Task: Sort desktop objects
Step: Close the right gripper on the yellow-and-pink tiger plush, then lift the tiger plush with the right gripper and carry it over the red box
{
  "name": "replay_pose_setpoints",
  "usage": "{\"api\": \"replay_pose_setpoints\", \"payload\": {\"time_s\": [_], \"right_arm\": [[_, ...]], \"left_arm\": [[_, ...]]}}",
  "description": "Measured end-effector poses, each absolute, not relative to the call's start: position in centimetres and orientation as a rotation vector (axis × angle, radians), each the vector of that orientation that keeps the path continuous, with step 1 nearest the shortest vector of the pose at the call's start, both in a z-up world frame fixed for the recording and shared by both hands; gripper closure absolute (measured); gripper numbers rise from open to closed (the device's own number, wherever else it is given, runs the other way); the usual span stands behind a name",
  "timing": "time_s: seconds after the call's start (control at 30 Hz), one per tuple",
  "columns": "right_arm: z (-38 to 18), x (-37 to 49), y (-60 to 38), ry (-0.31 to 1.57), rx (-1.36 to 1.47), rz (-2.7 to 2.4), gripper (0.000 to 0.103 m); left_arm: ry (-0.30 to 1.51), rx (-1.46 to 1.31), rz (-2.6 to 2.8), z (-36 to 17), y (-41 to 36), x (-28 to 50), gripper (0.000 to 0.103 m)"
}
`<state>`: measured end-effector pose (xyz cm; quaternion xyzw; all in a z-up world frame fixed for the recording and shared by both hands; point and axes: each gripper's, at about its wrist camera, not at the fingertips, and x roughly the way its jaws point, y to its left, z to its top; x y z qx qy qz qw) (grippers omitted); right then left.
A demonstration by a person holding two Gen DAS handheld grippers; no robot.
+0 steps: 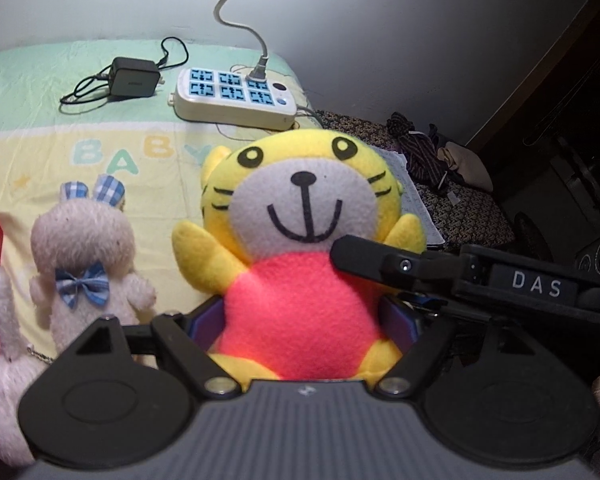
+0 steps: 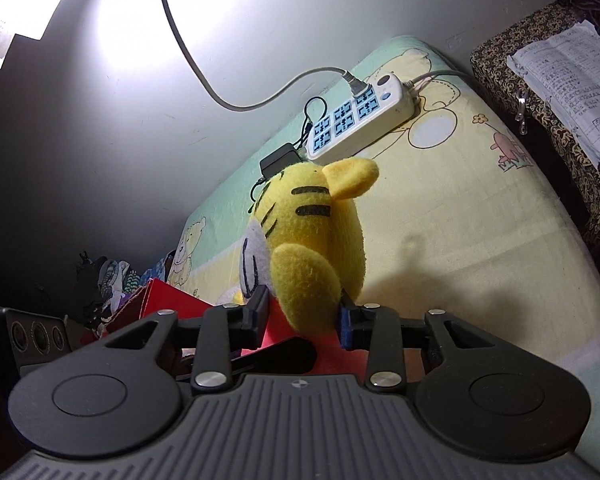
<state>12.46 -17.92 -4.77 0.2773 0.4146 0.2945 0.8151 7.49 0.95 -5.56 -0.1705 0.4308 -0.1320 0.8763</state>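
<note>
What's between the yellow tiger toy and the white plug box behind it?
Just bare blanket between tiger toy and power strip; the left wrist view shows it.

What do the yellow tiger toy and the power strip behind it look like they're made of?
Yellow tiger toy: soft plush, probably fleece over stuffing; fuzzy nap, and the body bulges between the left claw fingers. Power strip: looks like hard moulded plastic, cream shell with a slight sheen and blue socket faces.
</note>
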Motion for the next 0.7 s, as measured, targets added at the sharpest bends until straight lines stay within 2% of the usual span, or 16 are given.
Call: {"api": "replay_pose_setpoints", "payload": {"time_s": [0.33, 0.7], "right_arm": [[-2.4, 9.1, -16.0, 0.787, 0.595, 0.702, 0.067], [0.6, 6.7, -7.7, 0.728, 0.579, 0.778, 0.066]], "left_arm": [[0.810, -0.327, -0.265, -2.3, 3.5, 3.2, 0.022], [0.719, -0.322, -0.235, 1.0, 12.4, -0.4, 0.022]]}}
